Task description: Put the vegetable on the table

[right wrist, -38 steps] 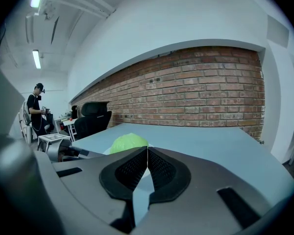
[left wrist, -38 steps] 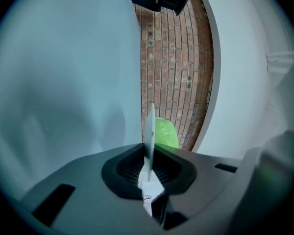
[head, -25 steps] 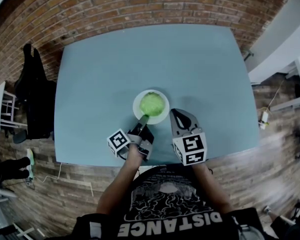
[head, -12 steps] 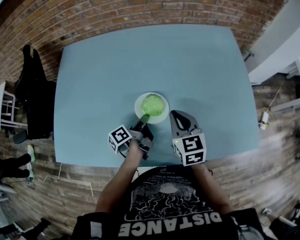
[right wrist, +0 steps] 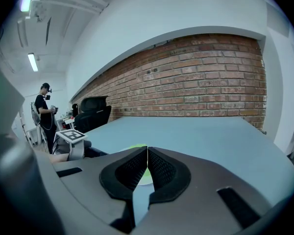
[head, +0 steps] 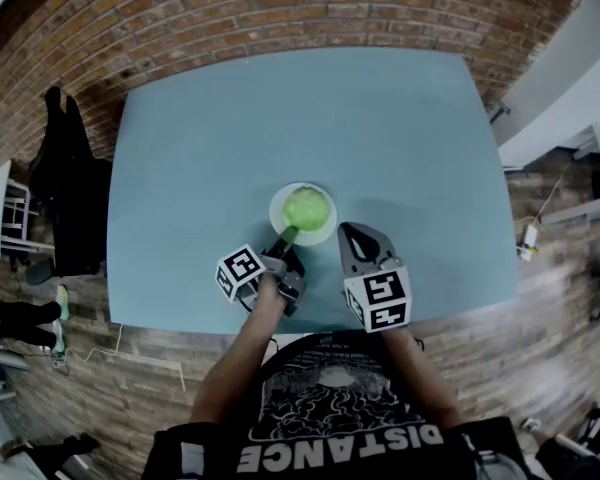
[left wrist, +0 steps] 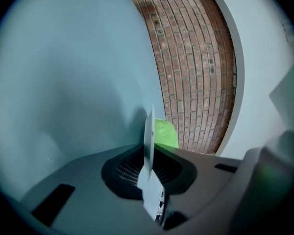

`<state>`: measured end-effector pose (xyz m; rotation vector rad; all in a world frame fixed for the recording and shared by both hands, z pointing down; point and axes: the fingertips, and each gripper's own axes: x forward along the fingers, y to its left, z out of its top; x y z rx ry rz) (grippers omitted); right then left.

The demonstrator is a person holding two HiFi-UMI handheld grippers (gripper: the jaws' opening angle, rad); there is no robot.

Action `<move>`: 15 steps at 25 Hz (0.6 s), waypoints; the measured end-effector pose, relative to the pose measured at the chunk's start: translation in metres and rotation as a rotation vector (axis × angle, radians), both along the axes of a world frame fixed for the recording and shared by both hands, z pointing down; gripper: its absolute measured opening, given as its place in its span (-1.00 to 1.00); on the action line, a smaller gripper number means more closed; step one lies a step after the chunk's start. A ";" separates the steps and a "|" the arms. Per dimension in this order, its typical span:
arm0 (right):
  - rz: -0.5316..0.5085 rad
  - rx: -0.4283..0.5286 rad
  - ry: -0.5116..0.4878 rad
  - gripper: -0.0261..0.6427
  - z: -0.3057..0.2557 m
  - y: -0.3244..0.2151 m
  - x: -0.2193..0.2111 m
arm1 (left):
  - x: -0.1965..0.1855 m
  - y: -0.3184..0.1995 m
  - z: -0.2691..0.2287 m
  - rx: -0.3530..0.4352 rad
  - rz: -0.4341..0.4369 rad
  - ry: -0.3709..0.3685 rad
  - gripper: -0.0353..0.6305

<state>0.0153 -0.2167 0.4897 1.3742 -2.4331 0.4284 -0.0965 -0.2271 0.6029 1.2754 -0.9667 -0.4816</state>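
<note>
A green leafy vegetable [head: 304,208] lies on a small white plate [head: 324,230] near the front of the blue table [head: 210,138]. My left gripper [head: 286,238] reaches the plate's near rim, rolled on its side. In the left gripper view the plate [left wrist: 148,131] stands edge-on between the pads with the vegetable [left wrist: 165,133] behind it. The jaws have just been opening a little, and no gap shows beside the rim. My right gripper [head: 353,232] is shut and empty, just right of the plate; past its pads a bit of the vegetable [right wrist: 136,146] shows.
A brick wall [head: 280,8] runs behind the table. A dark chair with clothes [head: 65,183] stands to the left. In the right gripper view a person [right wrist: 43,112] stands far off at the left. The table's front edge [head: 180,326] is close to my hands.
The plate and the left gripper have shifted slightly away from me. The right gripper has kept still.
</note>
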 end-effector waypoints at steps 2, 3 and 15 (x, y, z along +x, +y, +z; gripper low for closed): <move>0.000 -0.004 -0.001 -0.89 0.001 0.000 0.000 | -0.001 0.000 0.001 -0.003 0.001 -0.005 -0.78; 0.000 -0.006 -0.002 -0.89 0.001 0.000 0.001 | -0.001 0.000 0.001 -0.003 0.003 -0.011 -0.78; -0.012 -0.034 -0.001 -0.89 0.007 0.000 -0.001 | -0.012 -0.009 0.011 -0.044 0.038 -0.244 -0.79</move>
